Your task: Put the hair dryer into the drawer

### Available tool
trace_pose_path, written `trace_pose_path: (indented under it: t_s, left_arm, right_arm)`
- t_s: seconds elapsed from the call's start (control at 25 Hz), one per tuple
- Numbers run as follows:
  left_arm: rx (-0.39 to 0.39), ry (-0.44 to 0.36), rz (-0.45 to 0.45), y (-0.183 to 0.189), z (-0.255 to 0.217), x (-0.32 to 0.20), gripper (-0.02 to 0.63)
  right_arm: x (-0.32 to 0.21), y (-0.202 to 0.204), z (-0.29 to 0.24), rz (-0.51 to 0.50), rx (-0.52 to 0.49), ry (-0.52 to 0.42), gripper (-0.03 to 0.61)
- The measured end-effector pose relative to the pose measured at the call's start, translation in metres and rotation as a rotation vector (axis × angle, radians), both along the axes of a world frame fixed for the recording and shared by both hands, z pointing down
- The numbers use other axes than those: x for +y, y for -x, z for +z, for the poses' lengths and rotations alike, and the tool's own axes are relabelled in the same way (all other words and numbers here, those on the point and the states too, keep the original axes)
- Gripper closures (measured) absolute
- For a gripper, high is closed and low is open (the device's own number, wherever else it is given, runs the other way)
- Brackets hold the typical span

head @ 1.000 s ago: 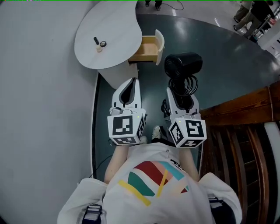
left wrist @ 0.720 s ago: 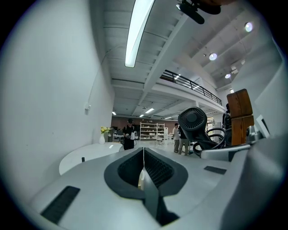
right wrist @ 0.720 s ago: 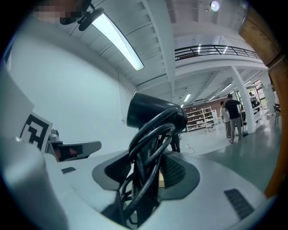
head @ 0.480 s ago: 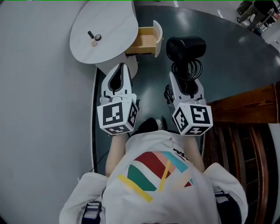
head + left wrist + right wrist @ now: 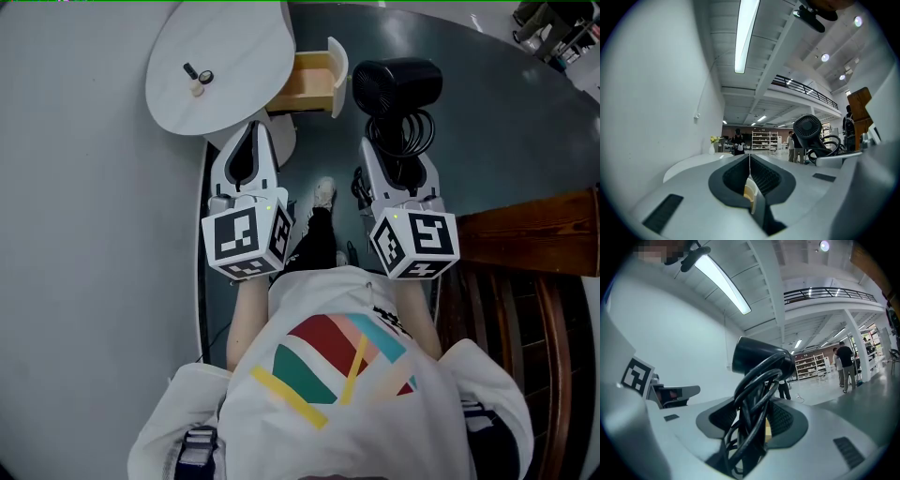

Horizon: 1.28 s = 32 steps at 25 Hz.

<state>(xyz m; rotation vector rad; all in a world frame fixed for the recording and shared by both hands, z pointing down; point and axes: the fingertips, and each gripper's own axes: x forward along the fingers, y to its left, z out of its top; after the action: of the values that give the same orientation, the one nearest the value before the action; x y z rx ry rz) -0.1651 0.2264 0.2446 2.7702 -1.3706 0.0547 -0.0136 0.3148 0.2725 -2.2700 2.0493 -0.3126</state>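
The hair dryer (image 5: 397,82), its cord coiled round the handle, sits upper centre-right, clamped in the right gripper (image 5: 397,159). Its head is just beside the front panel of the open drawer (image 5: 313,86). The left gripper (image 5: 249,141), jaws pressed together on nothing, reaches the lower edge of the white table (image 5: 225,47). Bare dark floor (image 5: 506,122) lies open at right, up to the wooden railing (image 5: 525,234).

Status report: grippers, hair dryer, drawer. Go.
Left gripper shut, empty. Right gripper shut on hair dryer, cord coiled between jaws. Drawer open, dryer not yet in; nothing seen blocking it.
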Motion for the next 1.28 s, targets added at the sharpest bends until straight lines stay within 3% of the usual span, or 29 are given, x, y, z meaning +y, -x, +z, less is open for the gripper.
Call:
trace_pose_path:
  t_s: [0.32,0.56,0.88,1.12,1.28]
  left_arm:
    - [0.028,0.005,0.056,-0.038,0.000,-0.034,0.591]
    - [0.012,0.018,0.101,-0.065,0.019,-0.059,0.591]
    - [0.012,0.041,0.111,-0.095,0.021,-0.135,0.591]
    - [-0.008,-0.011,0.093,-0.111,0.011,-0.190,0.592]
    - [0.011,0.001,0.087,-0.122,0.008,-0.233,0.592]
  right_arm:
    - [-0.023,-0.028,-0.011,0.040,0.058,-0.011,0.374]
    - [-0.046,-0.047,0.003,0.057,0.041,0.003,0.374]
    - [-0.124,-0.069,-0.002,0.028,0.047,0.031,0.374]
    - [-0.195,-0.088,-0.012,0.006,0.069,0.038,0.374]
    - [-0.240,-0.099,-0.015,-0.005,0.063,0.033,0.374]
